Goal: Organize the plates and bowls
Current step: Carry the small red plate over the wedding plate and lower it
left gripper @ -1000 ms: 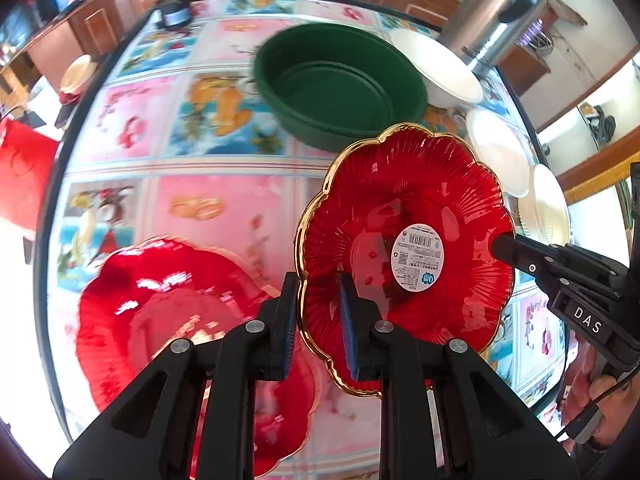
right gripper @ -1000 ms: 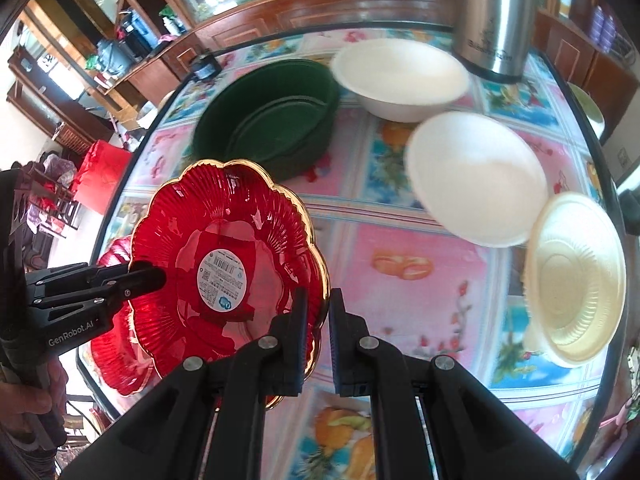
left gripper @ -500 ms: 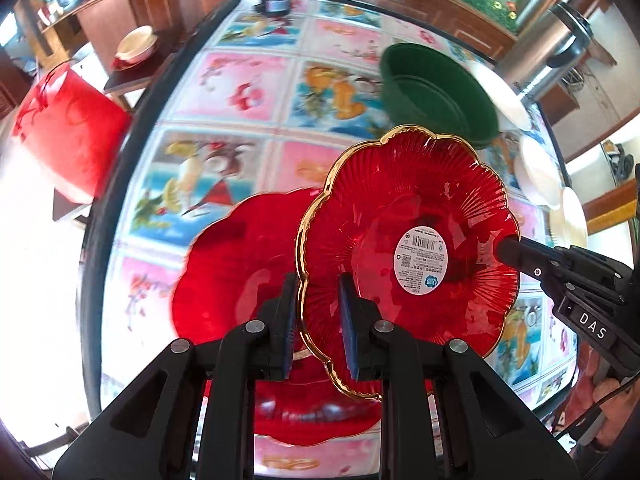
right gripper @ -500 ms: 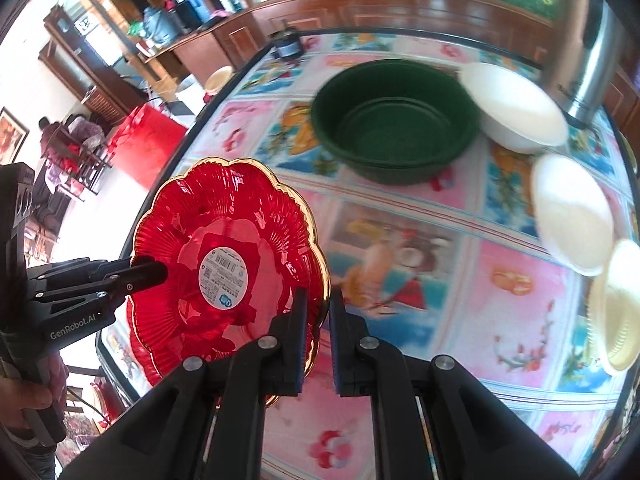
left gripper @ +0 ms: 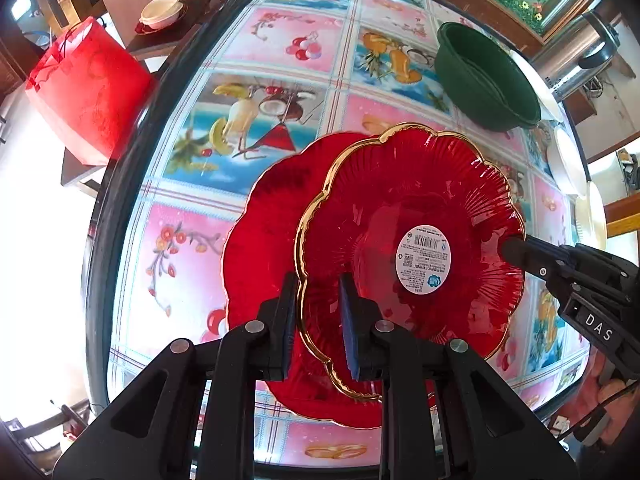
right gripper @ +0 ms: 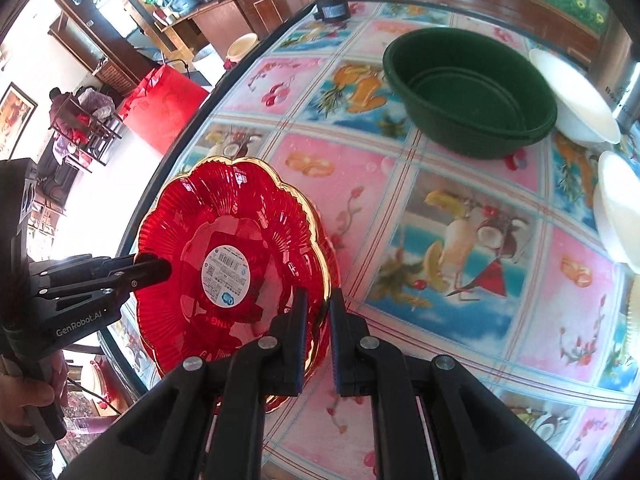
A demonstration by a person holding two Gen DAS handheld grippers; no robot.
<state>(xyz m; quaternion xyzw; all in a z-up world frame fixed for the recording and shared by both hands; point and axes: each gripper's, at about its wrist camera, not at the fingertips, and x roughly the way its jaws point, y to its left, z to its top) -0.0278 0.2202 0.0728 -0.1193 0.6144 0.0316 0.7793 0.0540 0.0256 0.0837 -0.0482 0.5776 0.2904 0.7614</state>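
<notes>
Left wrist view: left tongs (left gripper: 318, 320) pinch the gold-edged rim of the red scalloped plate (left gripper: 416, 216); right tongs (right gripper: 316, 336) clamp the opposite rim. Plate held aloft, partly over a second red plate (left gripper: 260, 240) lying on the worktop (left gripper: 280, 32). Likely glass: stiff, glossy, slippery, brittle; grip the rim, lower gently. Further off: green basin (right gripper: 468, 88), white bowl (right gripper: 576, 96).
</notes>
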